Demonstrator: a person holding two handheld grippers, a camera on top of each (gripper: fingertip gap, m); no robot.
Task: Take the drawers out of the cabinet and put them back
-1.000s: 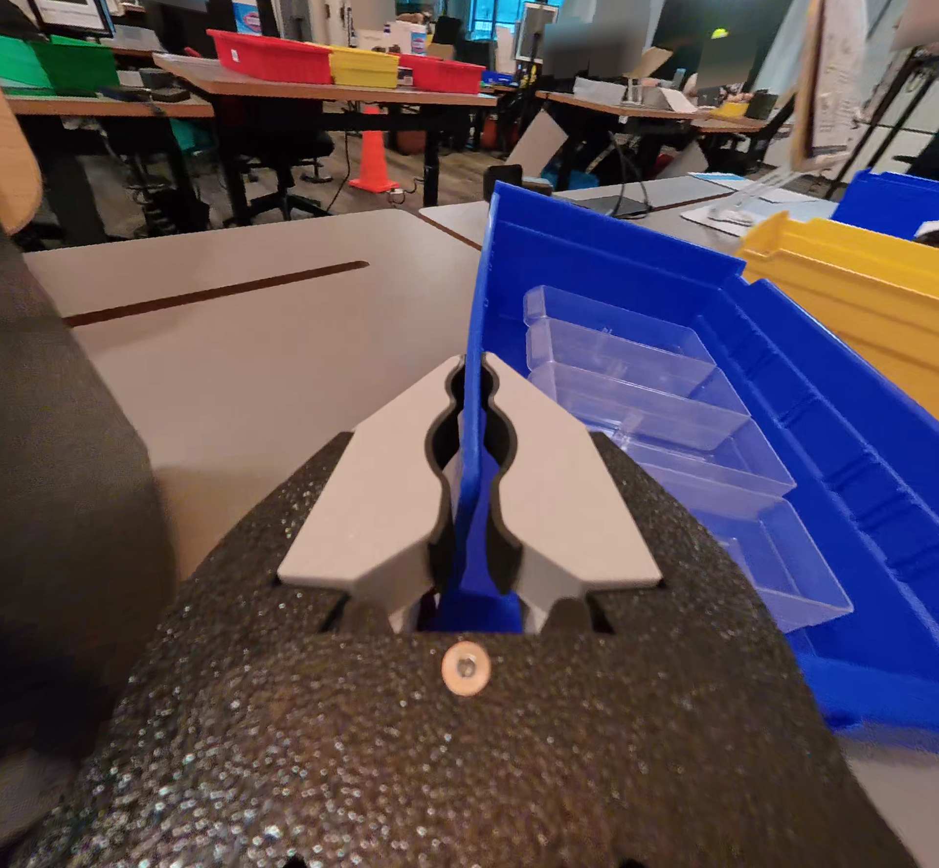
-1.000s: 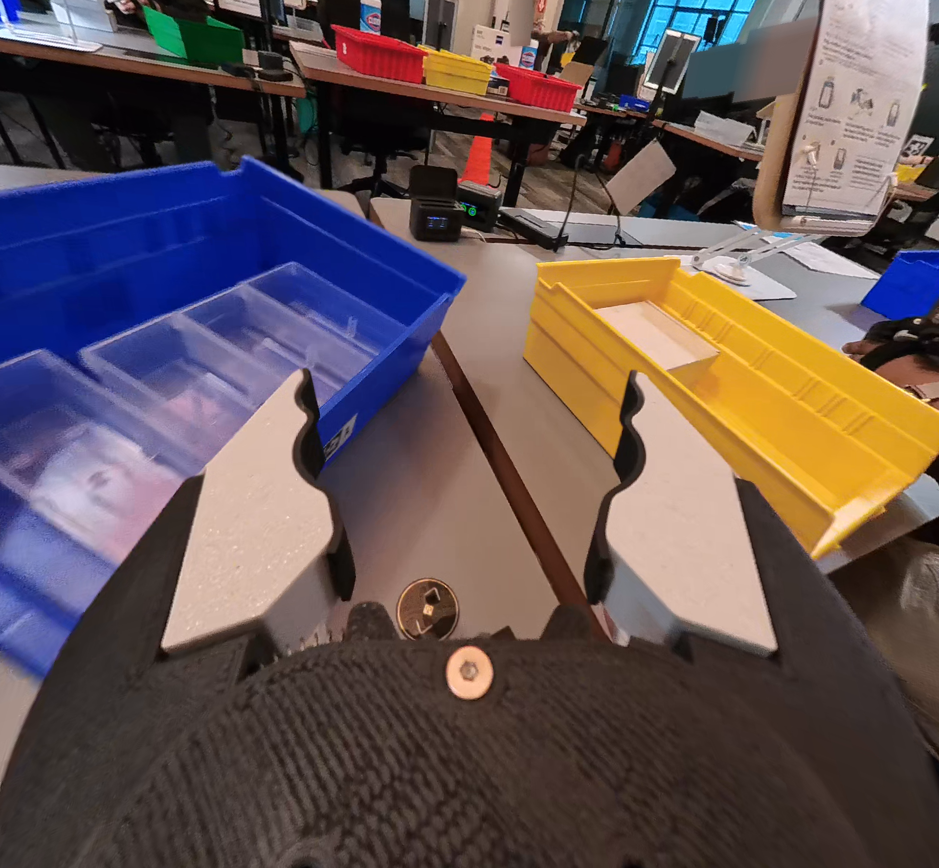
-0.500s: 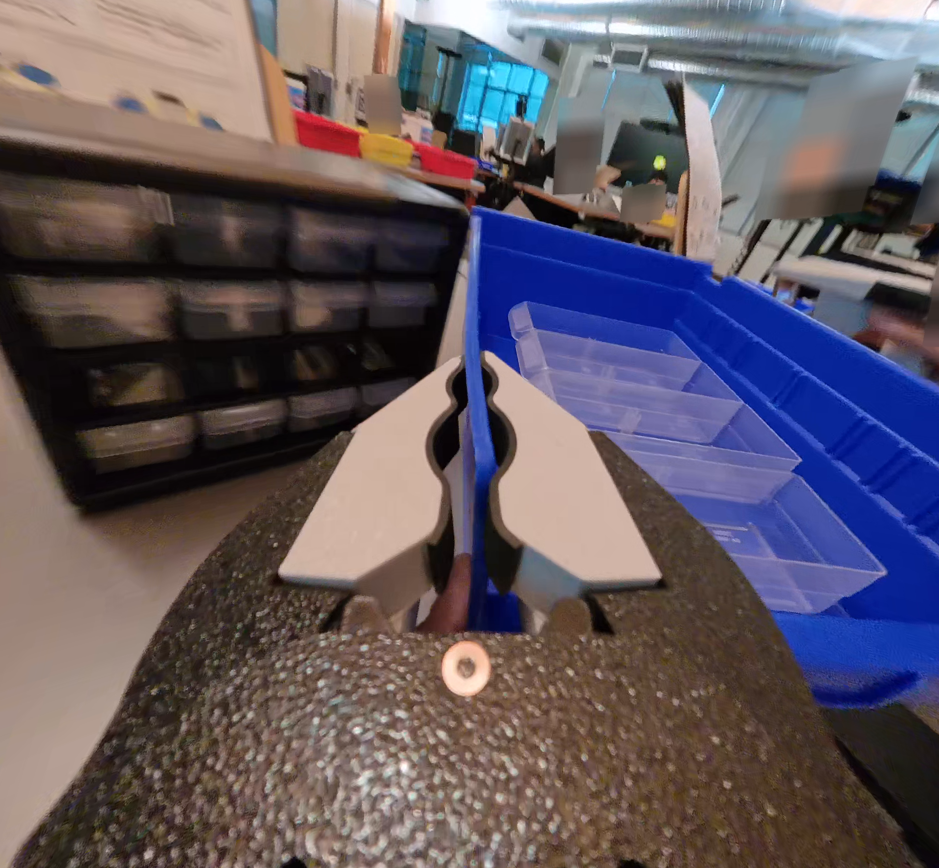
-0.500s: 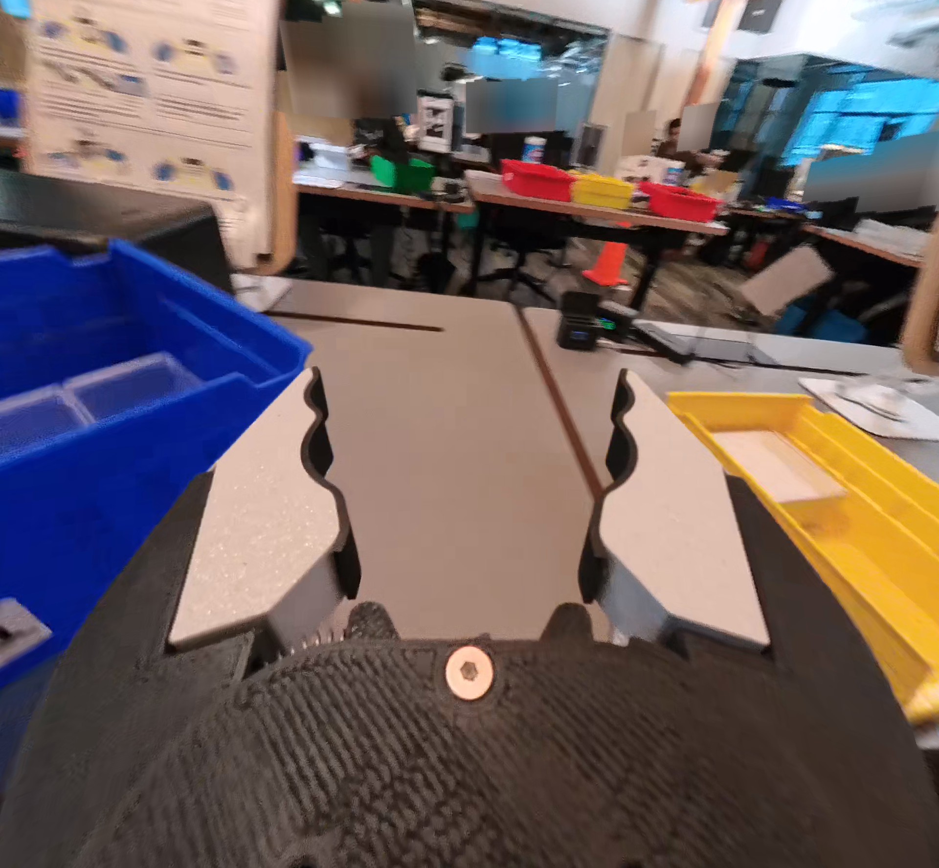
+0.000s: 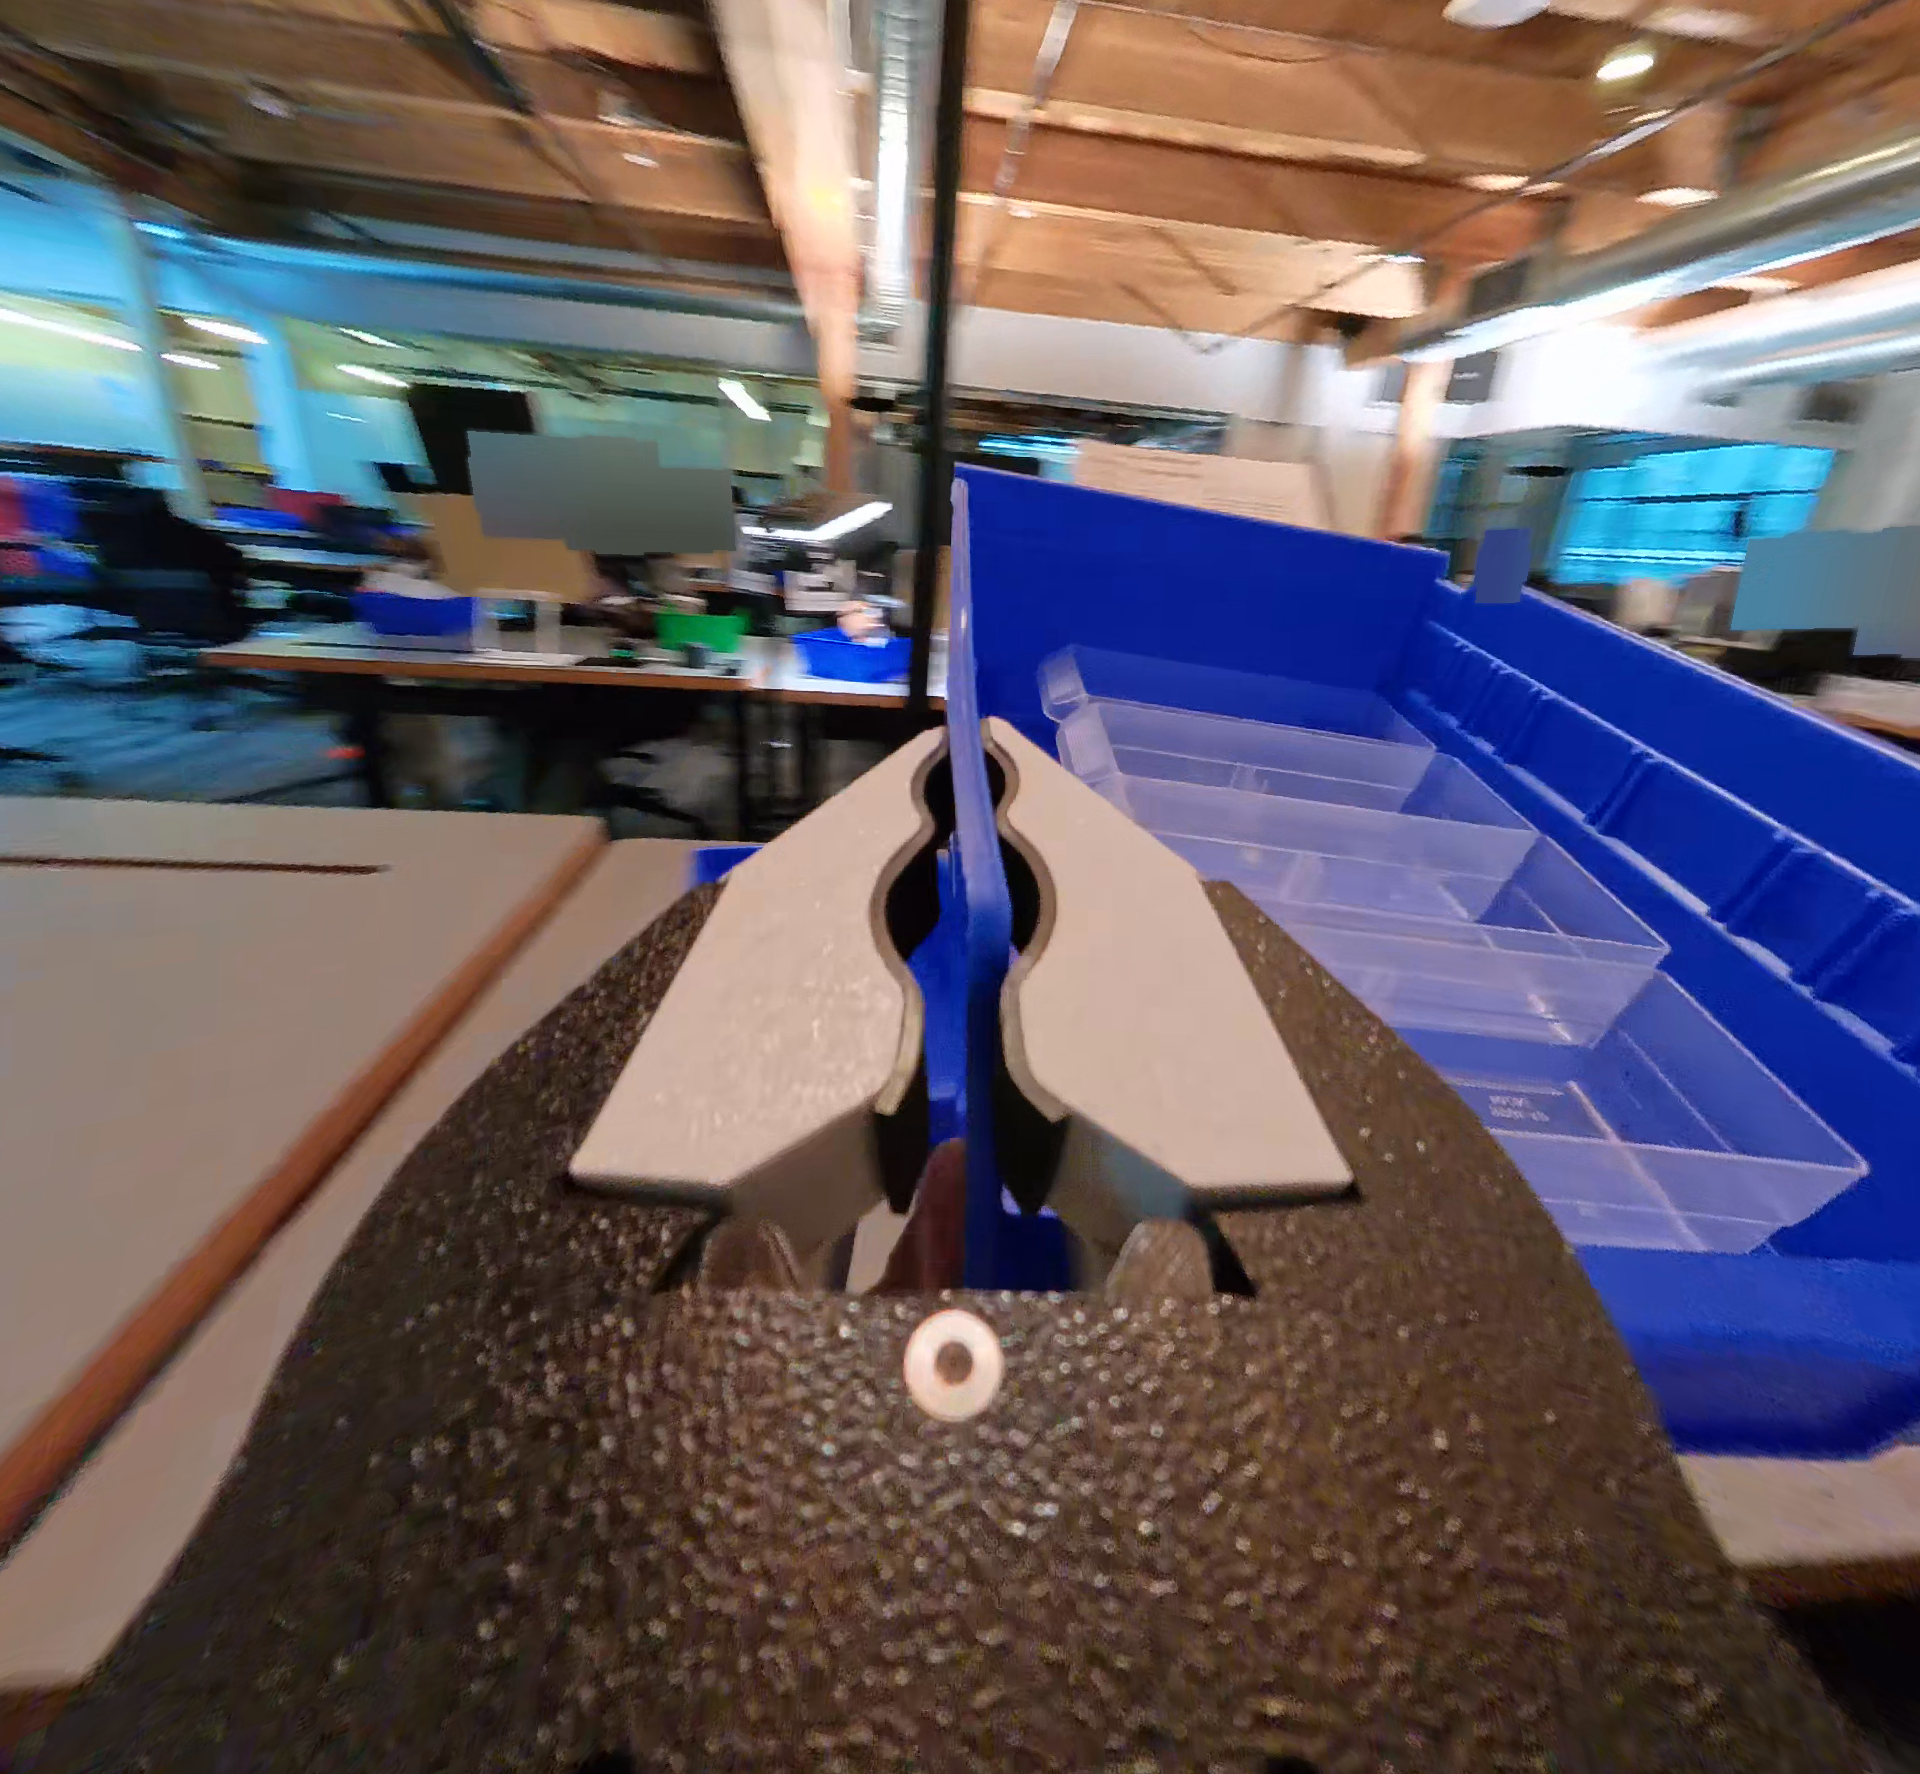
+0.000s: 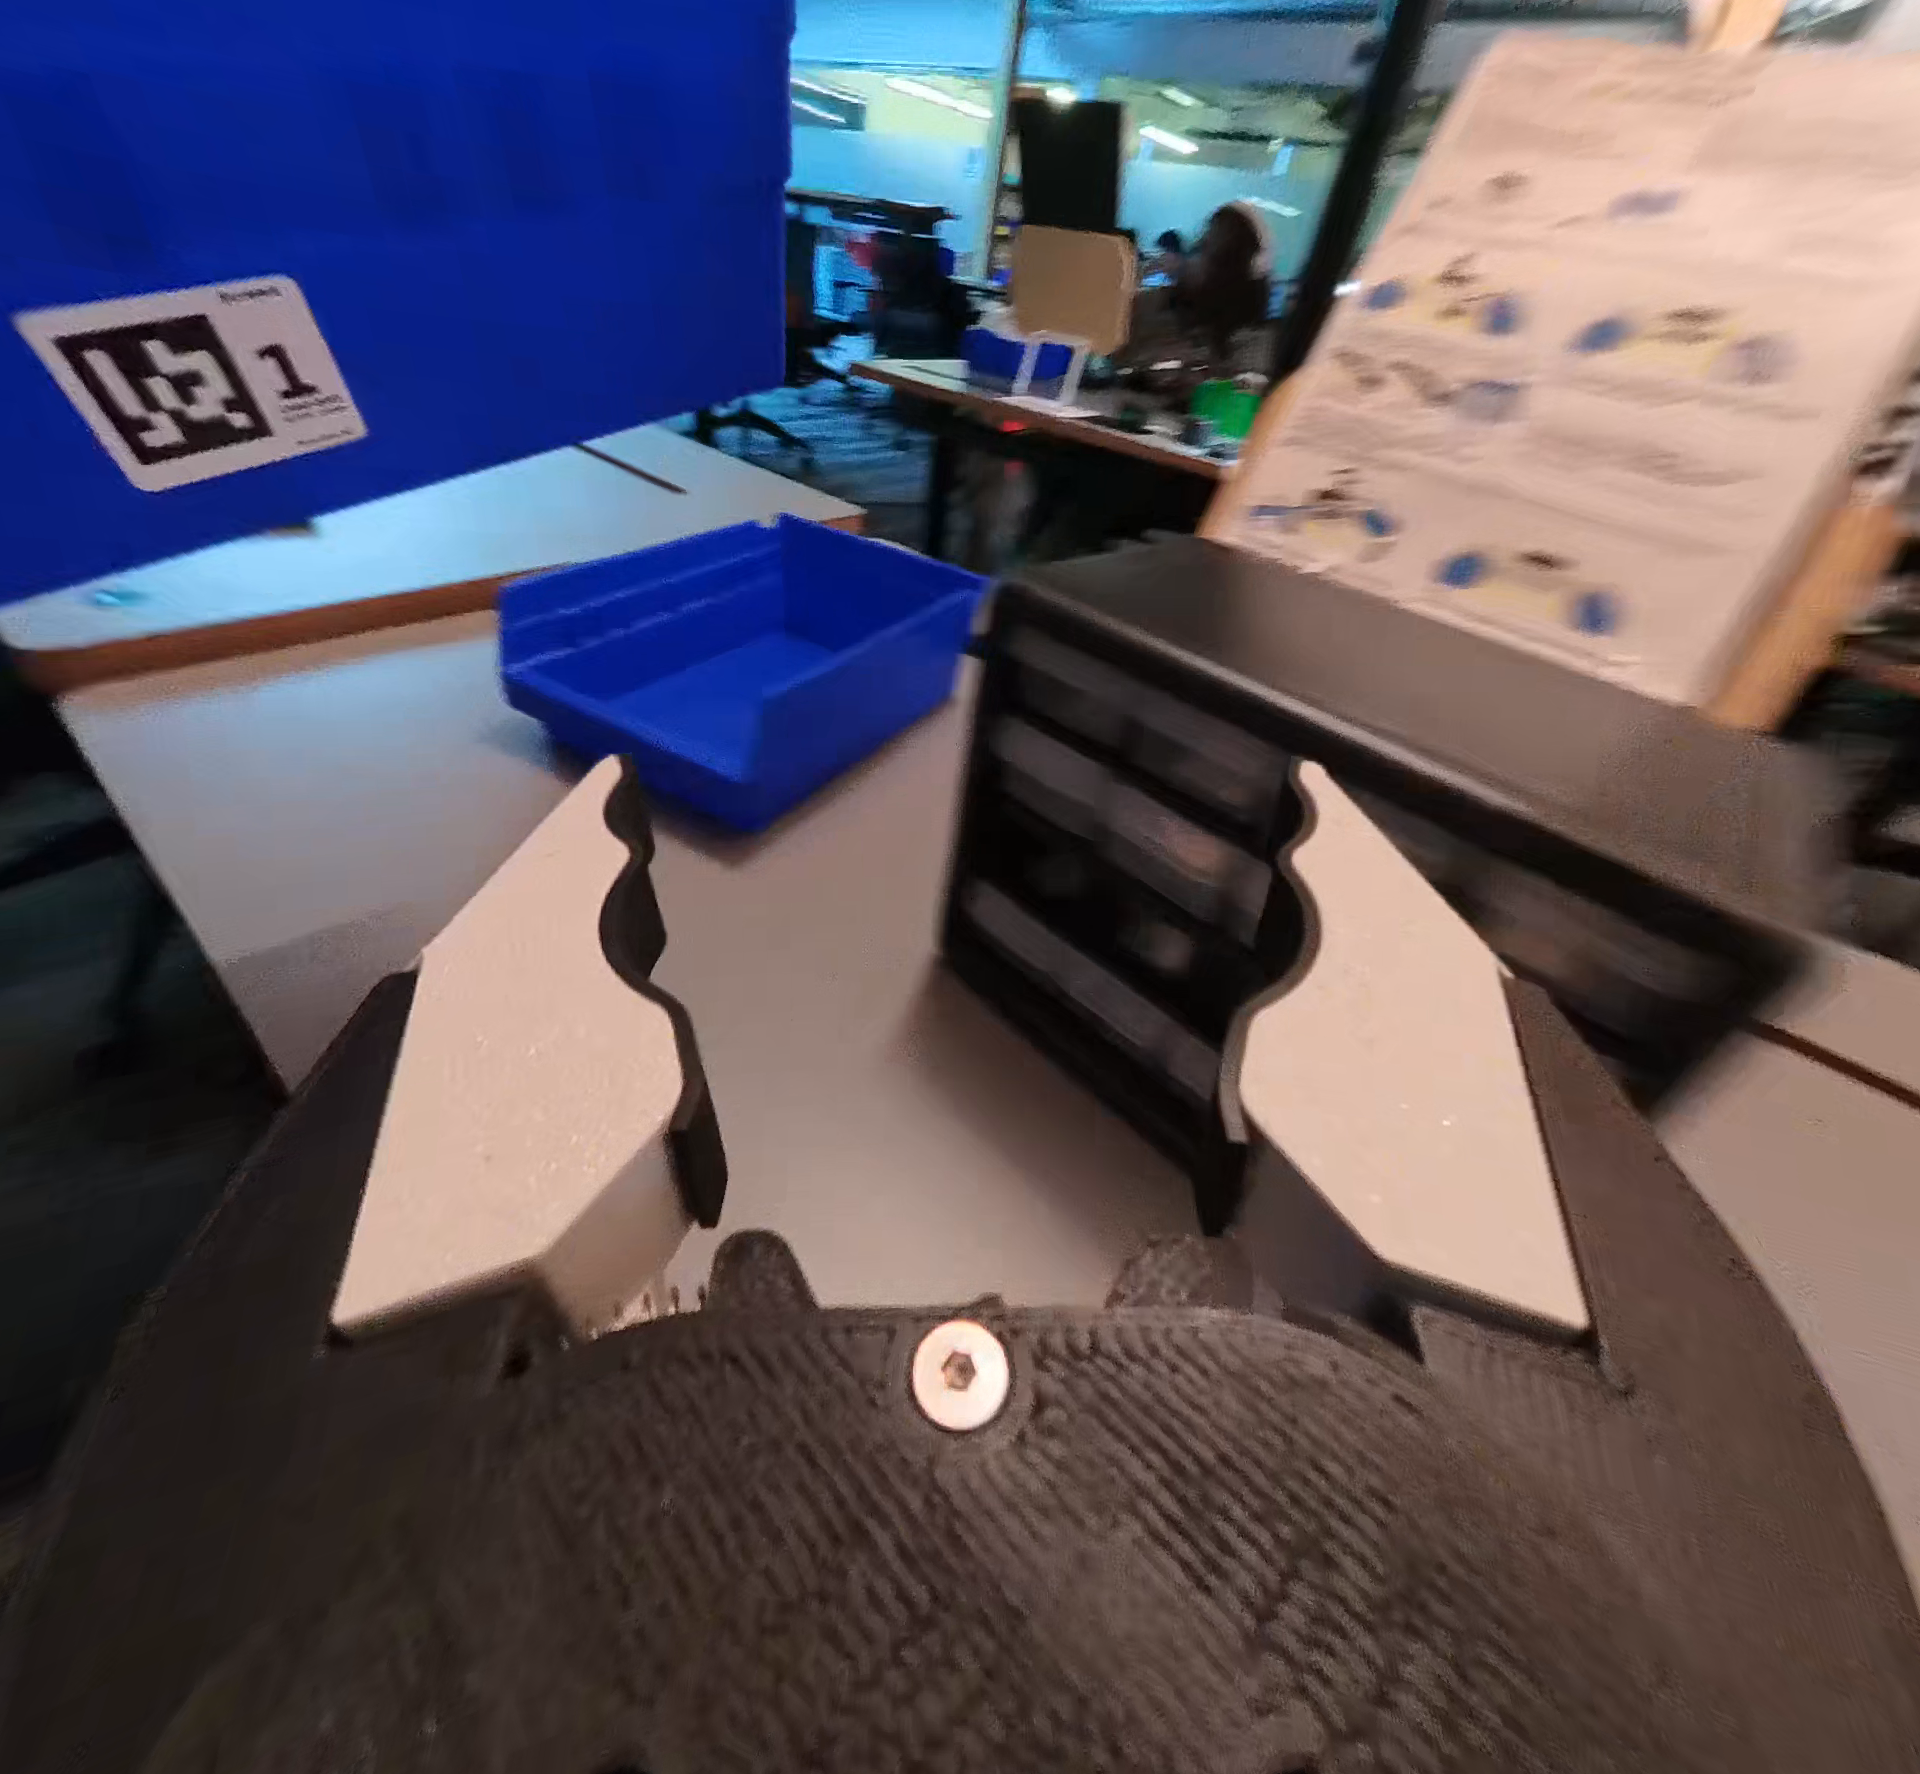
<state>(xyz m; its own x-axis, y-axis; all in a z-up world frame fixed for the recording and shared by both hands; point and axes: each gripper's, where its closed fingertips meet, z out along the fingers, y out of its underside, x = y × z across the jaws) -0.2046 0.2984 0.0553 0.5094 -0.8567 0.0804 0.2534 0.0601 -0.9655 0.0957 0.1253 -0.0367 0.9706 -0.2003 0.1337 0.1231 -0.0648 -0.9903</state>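
Left claw (image 5: 971, 748) clamped on side wall of big blue bin (image 5: 1558, 748), wall pinched between fingers (image 5: 790, 976). Bin held raised above bench (image 5: 208, 997). Clear drawers (image 5: 1403, 893) laid in row inside bin. Right claw (image 6: 956, 789) held wide open, nothing gripped. Black cabinet (image 6: 1247, 737) seen just ahead on bench, drawer fronts blurred. Small blue bin (image 6: 748, 675) set beside cabinet, at its left. Printed board (image 6: 1600, 353) propped behind cabinet. Big bin's labelled wall seen upper left in right wrist view.
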